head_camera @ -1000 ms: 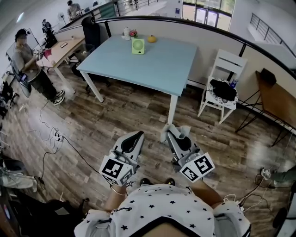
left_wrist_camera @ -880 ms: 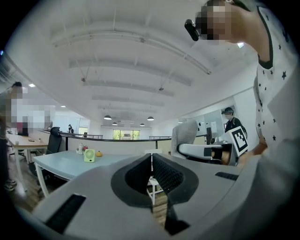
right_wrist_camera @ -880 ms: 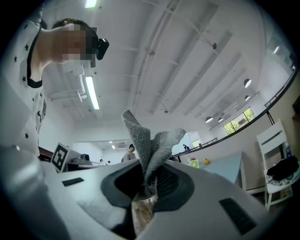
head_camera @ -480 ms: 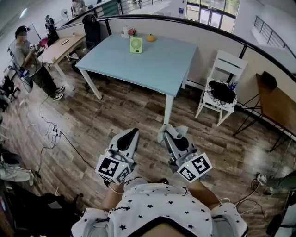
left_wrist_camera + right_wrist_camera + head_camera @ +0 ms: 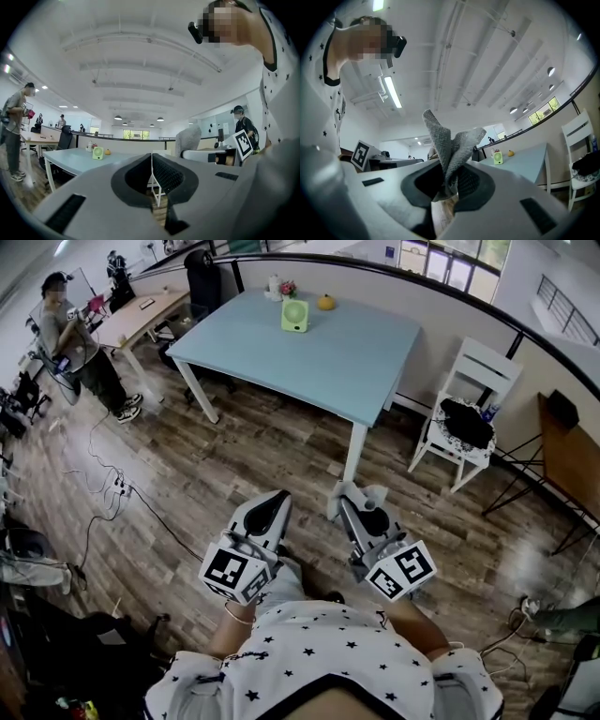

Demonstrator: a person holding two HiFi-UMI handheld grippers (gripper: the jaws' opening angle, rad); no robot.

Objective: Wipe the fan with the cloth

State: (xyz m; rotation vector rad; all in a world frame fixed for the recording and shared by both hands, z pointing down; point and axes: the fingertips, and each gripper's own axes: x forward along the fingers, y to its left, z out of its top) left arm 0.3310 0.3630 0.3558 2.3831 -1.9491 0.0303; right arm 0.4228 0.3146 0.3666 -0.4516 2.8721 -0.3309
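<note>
A small green fan [image 5: 294,315] stands near the far edge of the light-blue table [image 5: 309,362], well ahead of both grippers. It shows small in the left gripper view as the fan [image 5: 98,153] and in the right gripper view as the fan [image 5: 498,157]. My right gripper [image 5: 343,497] is shut on a grey cloth [image 5: 449,150], whose folds stick up past the jaws; the cloth [image 5: 361,495] also peeks out in the head view. My left gripper [image 5: 279,498] is shut with nothing in it. Both are held low over the wooden floor, in front of the person's body.
Beside the fan stand a white bottle [image 5: 274,284], a small flower pot [image 5: 288,288] and an orange fruit [image 5: 325,303]. A white chair [image 5: 464,413] with dark things on it is right of the table. A person [image 5: 80,343] stands at a desk far left. Cables [image 5: 112,488] lie on the floor.
The view has shifted a little toward the table. Both grippers stay close together in front of the body, the right still holding the cloth.
</note>
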